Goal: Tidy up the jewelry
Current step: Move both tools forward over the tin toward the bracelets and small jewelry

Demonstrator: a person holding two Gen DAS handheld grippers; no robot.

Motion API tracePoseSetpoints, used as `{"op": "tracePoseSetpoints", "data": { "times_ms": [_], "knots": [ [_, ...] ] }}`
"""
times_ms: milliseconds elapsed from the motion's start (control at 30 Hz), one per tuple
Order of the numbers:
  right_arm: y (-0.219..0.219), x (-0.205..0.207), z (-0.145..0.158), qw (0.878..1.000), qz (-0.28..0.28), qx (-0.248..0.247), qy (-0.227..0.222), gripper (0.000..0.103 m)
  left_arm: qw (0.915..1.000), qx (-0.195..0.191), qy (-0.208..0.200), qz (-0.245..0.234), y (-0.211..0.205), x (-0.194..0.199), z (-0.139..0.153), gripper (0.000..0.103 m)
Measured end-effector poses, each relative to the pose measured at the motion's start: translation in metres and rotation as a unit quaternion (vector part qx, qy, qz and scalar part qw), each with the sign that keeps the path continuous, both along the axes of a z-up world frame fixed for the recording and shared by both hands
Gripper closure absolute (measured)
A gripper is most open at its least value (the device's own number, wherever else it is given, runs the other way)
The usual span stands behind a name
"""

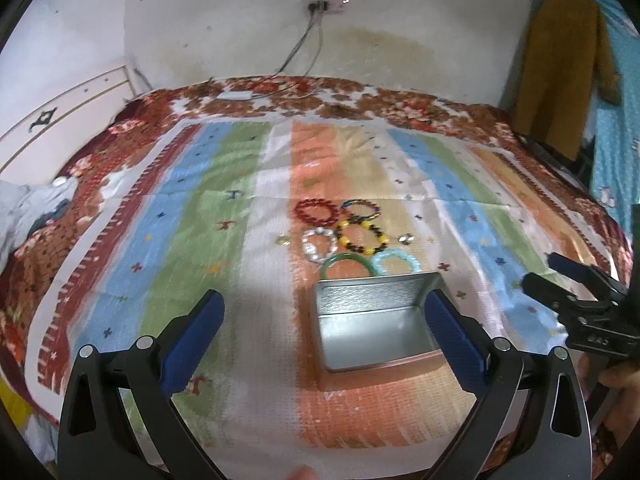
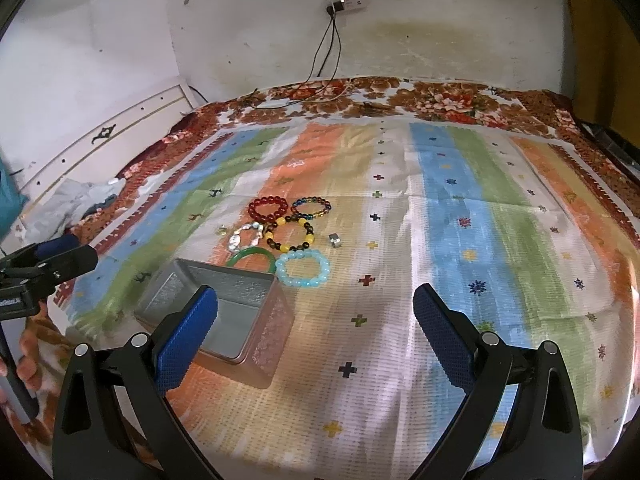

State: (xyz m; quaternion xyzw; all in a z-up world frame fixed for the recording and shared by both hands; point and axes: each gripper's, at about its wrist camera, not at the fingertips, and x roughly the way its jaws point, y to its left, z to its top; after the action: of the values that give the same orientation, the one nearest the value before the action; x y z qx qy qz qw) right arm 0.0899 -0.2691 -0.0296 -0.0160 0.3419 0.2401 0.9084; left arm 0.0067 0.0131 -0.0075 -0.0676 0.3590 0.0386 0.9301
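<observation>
An open, empty metal tin (image 1: 372, 328) sits on the striped bedcover; it also shows in the right wrist view (image 2: 224, 320). Just beyond it lie several bracelets: red beads (image 1: 316, 211) (image 2: 268, 208), multicoloured beads (image 1: 360, 209) (image 2: 311, 207), yellow-and-brown beads (image 1: 362, 236) (image 2: 290, 234), white pearly (image 1: 318, 244) (image 2: 246, 236), a green bangle (image 1: 346, 266) (image 2: 252, 256) and light blue beads (image 1: 396, 262) (image 2: 304, 268). A silver ring (image 1: 407, 239) (image 2: 336, 240) and a small gold piece (image 1: 284, 240) (image 2: 221, 231) lie beside them. My left gripper (image 1: 324, 312) is open, its right finger at the tin's right wall. My right gripper (image 2: 316, 308) is open and empty, right of the tin.
The bedcover (image 2: 440, 220) spreads over a bed against a white wall. A power strip (image 2: 346, 2) hangs on the wall with cables running down to the bed. Crumpled cloth (image 2: 80, 200) lies at the left by the headboard. Clothes (image 1: 560, 60) hang at the right.
</observation>
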Motion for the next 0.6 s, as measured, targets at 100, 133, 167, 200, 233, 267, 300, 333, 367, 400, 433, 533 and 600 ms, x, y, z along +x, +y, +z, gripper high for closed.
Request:
{"op": "tracePoseSetpoints", "data": {
  "times_ms": [100,133,167,200,233,267,300,333,367,400,433,533,600],
  "knots": [
    [0.002,0.000,0.002,1.000,-0.004,-0.011,-0.006,0.004,0.9999,-0.011,0.000,0.002,0.005,0.000,-0.001,0.005],
    [0.003,-0.001,0.002,1.000,-0.004,-0.015,-0.009,0.004,0.9999,-0.012,-0.001,0.004,0.006,0.000,0.000,0.005],
    [0.003,-0.001,0.002,1.000,-0.003,-0.018,-0.010,0.004,0.9999,-0.015,-0.003,0.003,0.007,-0.001,0.000,0.005],
    [0.004,-0.001,0.002,1.000,-0.001,-0.021,-0.011,0.004,0.9999,-0.016,-0.004,0.001,0.007,-0.001,0.001,0.005],
    [0.005,-0.001,0.003,1.000,-0.001,-0.025,-0.013,0.004,0.9999,-0.012,-0.003,0.003,0.004,0.000,0.001,0.005],
    [0.007,-0.001,0.003,0.999,-0.003,-0.033,-0.018,0.004,0.9999,-0.010,-0.003,0.005,0.003,0.000,0.001,0.005],
    [0.008,-0.002,0.004,0.999,-0.003,-0.040,-0.022,0.004,0.9999,-0.009,0.000,0.006,0.004,0.001,0.001,0.005],
    [0.010,-0.002,0.005,0.999,-0.001,-0.043,-0.022,0.004,0.9999,-0.010,0.003,0.008,0.004,0.002,0.000,0.005],
    [0.012,-0.002,0.005,0.999,0.003,-0.044,-0.023,0.004,0.9999,-0.012,0.005,0.006,0.005,0.002,0.000,0.005],
    [0.013,-0.002,0.005,0.999,0.003,-0.045,-0.023,0.004,0.9999,-0.014,0.008,0.005,0.003,0.005,-0.001,0.005],
    [0.013,-0.001,0.005,0.999,0.003,-0.045,-0.023,0.004,0.9998,-0.014,0.010,0.005,0.003,0.006,-0.002,0.005],
    [0.012,0.000,0.006,0.999,0.005,-0.038,-0.018,0.004,0.9997,-0.015,0.021,0.004,0.004,0.012,-0.005,0.005],
    [0.012,0.003,0.006,0.999,0.005,-0.034,-0.014,0.004,0.9995,-0.020,0.025,-0.002,0.004,0.015,-0.006,0.005]
  ]
}}
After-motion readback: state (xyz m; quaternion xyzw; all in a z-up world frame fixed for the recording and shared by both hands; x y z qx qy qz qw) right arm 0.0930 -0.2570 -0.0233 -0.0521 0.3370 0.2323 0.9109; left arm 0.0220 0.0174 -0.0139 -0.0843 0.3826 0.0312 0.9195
